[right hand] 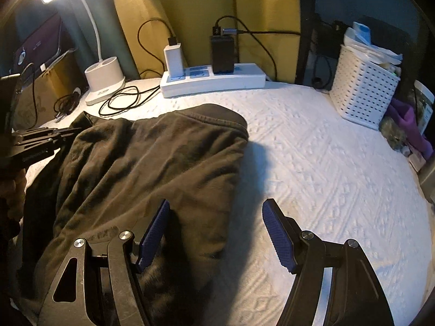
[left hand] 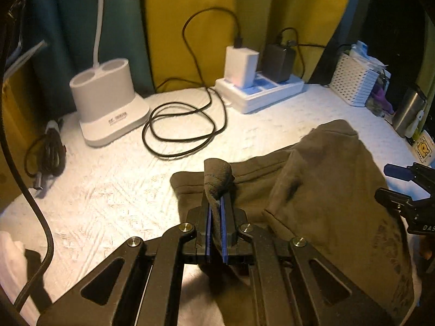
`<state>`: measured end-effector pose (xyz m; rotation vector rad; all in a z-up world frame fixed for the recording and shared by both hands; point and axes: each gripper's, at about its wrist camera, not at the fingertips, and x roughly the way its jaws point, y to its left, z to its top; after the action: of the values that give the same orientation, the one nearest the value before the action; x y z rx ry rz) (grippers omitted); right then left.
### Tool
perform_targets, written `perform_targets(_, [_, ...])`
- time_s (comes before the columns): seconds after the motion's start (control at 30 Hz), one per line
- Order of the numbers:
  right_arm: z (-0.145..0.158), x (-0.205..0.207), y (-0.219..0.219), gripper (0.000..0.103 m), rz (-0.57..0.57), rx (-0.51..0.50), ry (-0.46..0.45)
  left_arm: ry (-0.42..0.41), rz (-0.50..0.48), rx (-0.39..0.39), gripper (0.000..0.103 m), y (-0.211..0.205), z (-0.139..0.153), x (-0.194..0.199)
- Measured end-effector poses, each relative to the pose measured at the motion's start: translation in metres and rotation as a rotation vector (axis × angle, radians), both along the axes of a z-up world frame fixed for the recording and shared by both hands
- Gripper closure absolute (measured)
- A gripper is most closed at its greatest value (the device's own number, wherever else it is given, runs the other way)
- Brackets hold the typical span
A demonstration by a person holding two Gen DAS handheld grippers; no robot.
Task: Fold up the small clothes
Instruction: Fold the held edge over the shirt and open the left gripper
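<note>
White embossed cloth is covering the bench [right hand: 312, 163], with yellow and teal curtains hanging behind it.

The dark olive-brown soft fabric garment [right hand: 152, 163] is lying crumpled across the near-left part of the bench, partly folded over itself. It is looking light, limp and non-slippery; judged likely to sag and drape when lifted, so hems and corners are the best hold points.

The left hand-held gripper [left hand: 216, 212] is pinching a stitched corner of the garment between nearly closed blue pads, lifting it slightly. The right hand-held gripper [right hand: 214, 233] is standing wide open and holding nothing, its left pad over the garment's right edge and its right pad over bare cloth.

Further out, the white perforated plastic basket [right hand: 364, 95] is holding white and blue packets, contents unclear. The white two-well lamp base [left hand: 106, 100] is appearing empty.
</note>
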<state>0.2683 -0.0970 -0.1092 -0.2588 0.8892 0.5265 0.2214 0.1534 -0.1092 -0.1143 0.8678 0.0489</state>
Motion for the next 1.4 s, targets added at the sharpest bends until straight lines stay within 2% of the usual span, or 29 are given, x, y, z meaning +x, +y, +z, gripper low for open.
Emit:
perform_targets(0.2, [-0.006,0.004,0.011,0.031,0.000,-0.025,0.009,0.017,0.047,-0.007,0.096,0.013,-0.004,0.002])
perform_targets(0.3, [-0.007,0.005,0.012,0.031,-0.006,-0.029,0.010,0.009,0.058,-0.011,0.095,0.014,0.005,-0.001])
perform_targets(0.37, [-0.004,0.004,0.011,0.031,-0.005,-0.030,0.003,-0.009,0.067,-0.008,0.090,0.012,0.015,-0.006])
perform_targets(0.4, [-0.003,0.003,0.011,0.031,-0.005,-0.028,0.001,-0.019,0.070,-0.007,0.081,0.011,0.020,-0.008])
perform_targets(0.43, [-0.001,0.001,0.010,0.031,-0.005,-0.026,-0.002,-0.034,0.071,-0.010,0.063,0.008,0.025,-0.013])
perform_targets(0.47, [0.000,-0.001,0.010,0.031,-0.004,-0.024,-0.004,-0.045,0.072,-0.018,0.053,0.007,0.029,-0.014])
perform_targets(0.5, [0.002,-0.003,0.009,0.031,-0.002,-0.022,-0.008,-0.061,0.074,-0.029,0.035,0.005,0.034,-0.018])
perform_targets(0.53, [0.003,-0.005,0.008,0.031,-0.002,-0.019,-0.011,-0.082,0.079,-0.039,0.031,0.002,0.041,-0.024])
perform_targets(0.7, [0.011,-0.017,0.002,0.031,0.001,-0.001,-0.026,-0.089,0.060,-0.058,0.031,-0.017,0.052,-0.038])
perform_targets(0.97, [0.017,-0.037,-0.014,0.031,-0.001,0.030,-0.040,-0.031,0.022,-0.099,0.031,-0.049,0.036,-0.051])
perform_targets(1.13, [0.013,-0.038,-0.021,0.031,-0.012,0.044,-0.029,0.017,0.038,-0.112,0.031,-0.050,0.024,-0.046])
perform_targets(1.4, [0.008,-0.024,-0.022,0.031,-0.016,0.050,-0.023,0.034,0.034,-0.124,0.031,-0.045,0.012,-0.019])
